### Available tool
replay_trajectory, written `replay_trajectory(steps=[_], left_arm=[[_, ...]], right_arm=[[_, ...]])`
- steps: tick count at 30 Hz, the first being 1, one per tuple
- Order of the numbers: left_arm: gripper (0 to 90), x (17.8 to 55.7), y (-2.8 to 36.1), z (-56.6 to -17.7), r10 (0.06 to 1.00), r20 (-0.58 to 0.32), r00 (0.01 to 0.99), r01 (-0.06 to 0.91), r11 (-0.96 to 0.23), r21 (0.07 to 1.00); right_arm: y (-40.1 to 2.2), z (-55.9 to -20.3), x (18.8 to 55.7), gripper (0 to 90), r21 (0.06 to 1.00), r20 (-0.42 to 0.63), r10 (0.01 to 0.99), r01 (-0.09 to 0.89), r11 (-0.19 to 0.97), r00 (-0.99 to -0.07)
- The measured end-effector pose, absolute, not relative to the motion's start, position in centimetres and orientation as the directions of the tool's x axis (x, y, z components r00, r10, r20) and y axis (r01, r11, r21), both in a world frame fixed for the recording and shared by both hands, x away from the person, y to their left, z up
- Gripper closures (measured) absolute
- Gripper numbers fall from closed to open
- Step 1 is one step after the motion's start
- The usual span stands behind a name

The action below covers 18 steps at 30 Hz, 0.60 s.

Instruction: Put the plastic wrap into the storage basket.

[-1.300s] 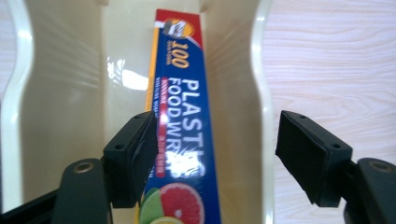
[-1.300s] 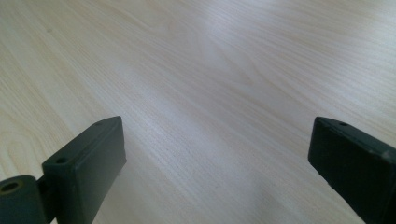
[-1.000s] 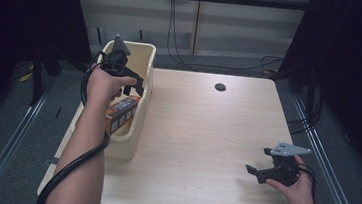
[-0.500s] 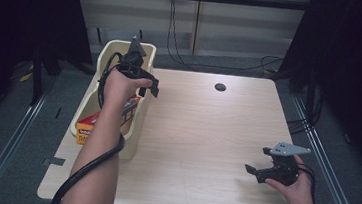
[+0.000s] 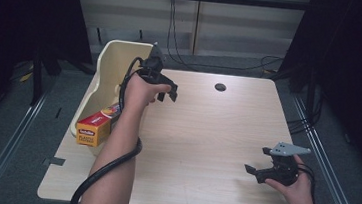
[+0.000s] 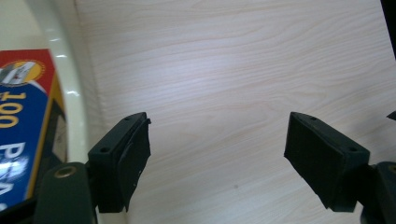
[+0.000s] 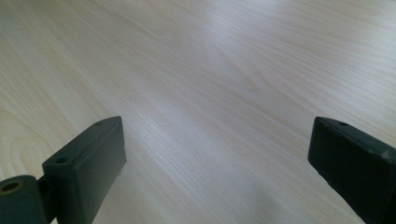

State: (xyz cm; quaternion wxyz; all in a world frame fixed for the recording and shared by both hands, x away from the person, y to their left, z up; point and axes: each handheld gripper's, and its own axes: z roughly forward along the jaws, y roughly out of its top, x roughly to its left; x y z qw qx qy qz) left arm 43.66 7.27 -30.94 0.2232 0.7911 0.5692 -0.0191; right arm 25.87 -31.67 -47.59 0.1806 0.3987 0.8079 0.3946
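A cream plastic bin point(image 5: 115, 58) stands at the table's left edge. A yellow, red and blue box point(image 5: 95, 128) lies at its near end. My left gripper point(image 5: 167, 93) hangs over the bare wood just right of the bin. It is open, its jaws have just been opening, and nothing is between them. In the left gripper view, the left gripper point(image 6: 217, 135) looks down on wood, with the bin's rim point(image 6: 70, 84) and the box point(image 6: 18, 121) at the left. My right gripper point(image 5: 257, 160) rests low at the table's near right. The right gripper point(image 7: 217, 135) is open over bare wood.
The light wooden table point(image 5: 206, 134) has a dark round hole point(image 5: 220, 87) near its far edge. A thick black cable point(image 5: 113, 163) trails along the left forearm. Cables lie on the floor beyond the table, and dark curtains stand at both sides.
My left hand has moved right, from over the bin to over the table beside it, and its jaws stand wider. The box now shows in full. The right hand has kept still.
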Motion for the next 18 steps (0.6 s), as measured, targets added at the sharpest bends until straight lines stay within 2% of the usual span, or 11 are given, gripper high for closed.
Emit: replay_trajectory(steps=[18], left_arm=[[21.7, 43.4, 4.6, -34.1, 0.866, -0.302, 0.398, 0.9, -0.304, 0.313]], right_arm=[[-31.6, -47.6, 25.9, 4.0, 0.782, 0.021, 0.786, 0.5, 0.373, -0.618]])
